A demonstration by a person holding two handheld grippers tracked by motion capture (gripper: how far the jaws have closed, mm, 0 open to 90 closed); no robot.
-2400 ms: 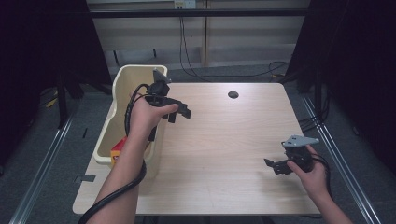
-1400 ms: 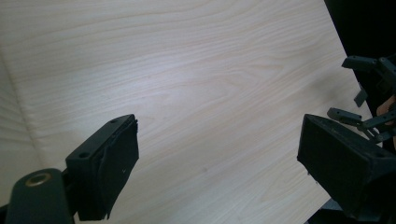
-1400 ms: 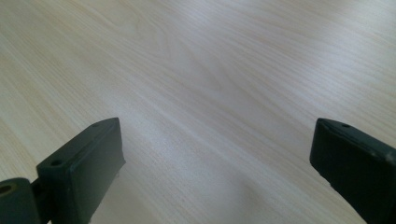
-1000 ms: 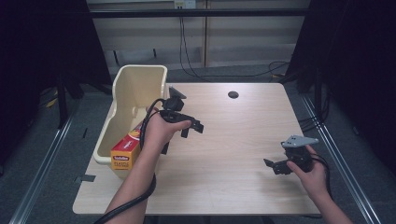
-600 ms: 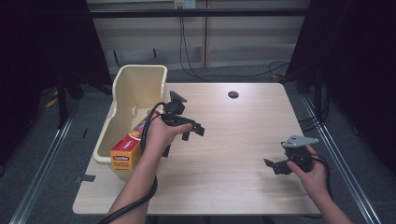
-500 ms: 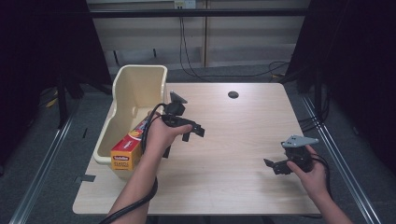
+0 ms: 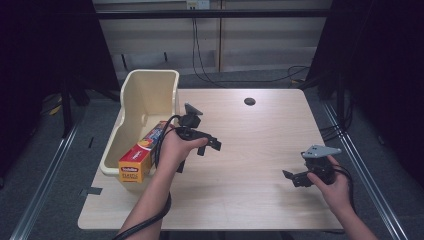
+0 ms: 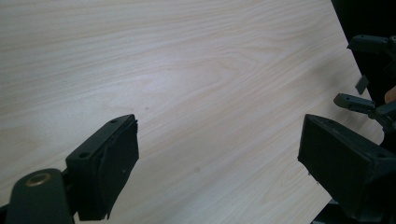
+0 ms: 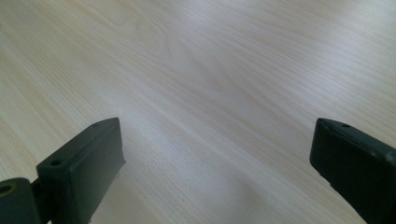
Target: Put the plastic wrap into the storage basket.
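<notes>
A round dark hole [image 7: 249,101] sits near the wooden table's [image 7: 260,200] far edge.

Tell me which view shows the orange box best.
The high view: the box lies slanted with its near end over the front rim of the cream bin, beside the left hand. Both gripper views look at bare table instead.

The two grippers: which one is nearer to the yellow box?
The left gripper, over the table's middle; the yellow box leans out of the bin beside that hand. The right gripper is far away.
</notes>
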